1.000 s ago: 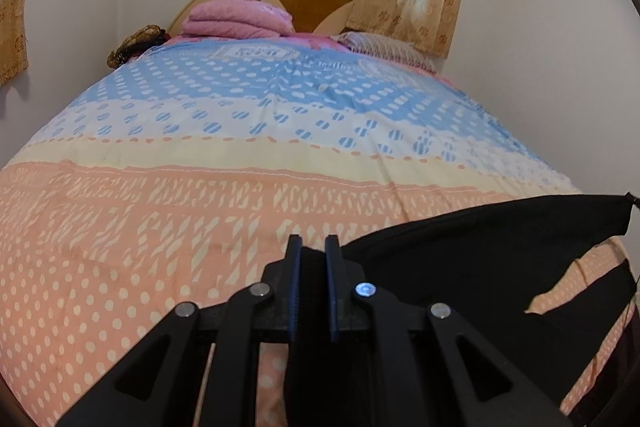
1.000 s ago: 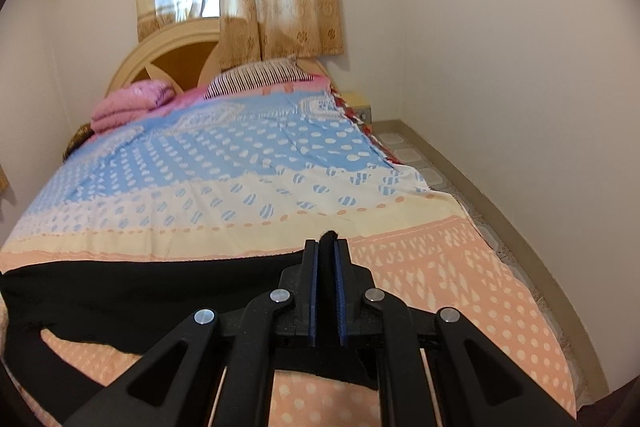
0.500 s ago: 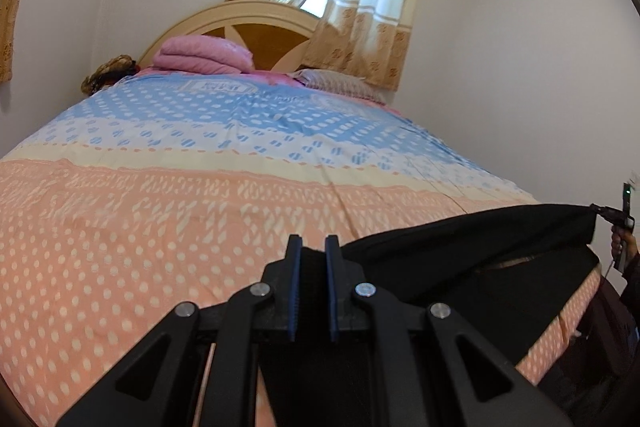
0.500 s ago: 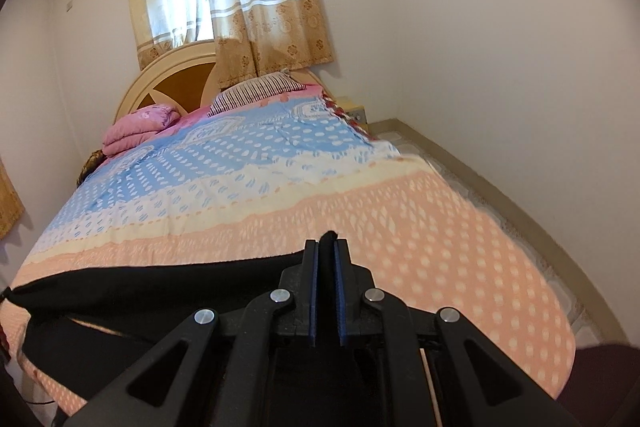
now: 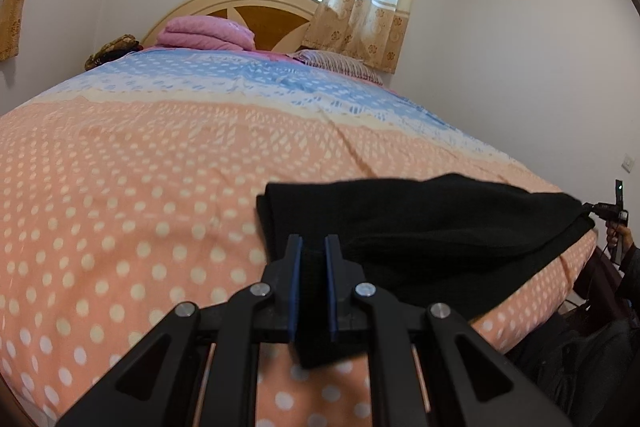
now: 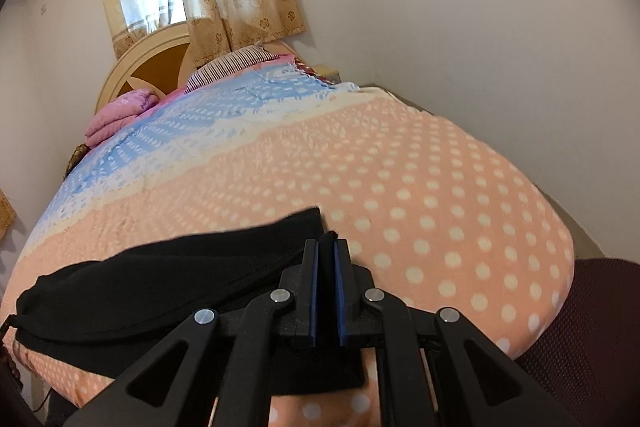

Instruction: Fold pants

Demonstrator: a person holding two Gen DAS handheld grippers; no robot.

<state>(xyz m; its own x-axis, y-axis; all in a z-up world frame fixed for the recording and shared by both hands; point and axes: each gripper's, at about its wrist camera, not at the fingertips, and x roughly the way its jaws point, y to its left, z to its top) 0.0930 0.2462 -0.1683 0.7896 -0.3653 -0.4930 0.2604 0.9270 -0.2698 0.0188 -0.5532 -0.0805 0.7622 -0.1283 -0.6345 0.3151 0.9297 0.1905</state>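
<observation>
The black pants lie doubled across the near, peach-dotted end of the bedspread, one end pinched in the left gripper, the other in the right gripper, both sets of fingers clamped on cloth. Best to lower both ends level, keeping the fold's edges aligned before letting go. The mattress edge runs just below the pants; open bedspread stretches ahead toward the headboard.

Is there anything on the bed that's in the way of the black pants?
Nothing visible. The pants lie on bare bedspread, pinched by both grippers. The pink blanket sits far off at the headboard.
</observation>
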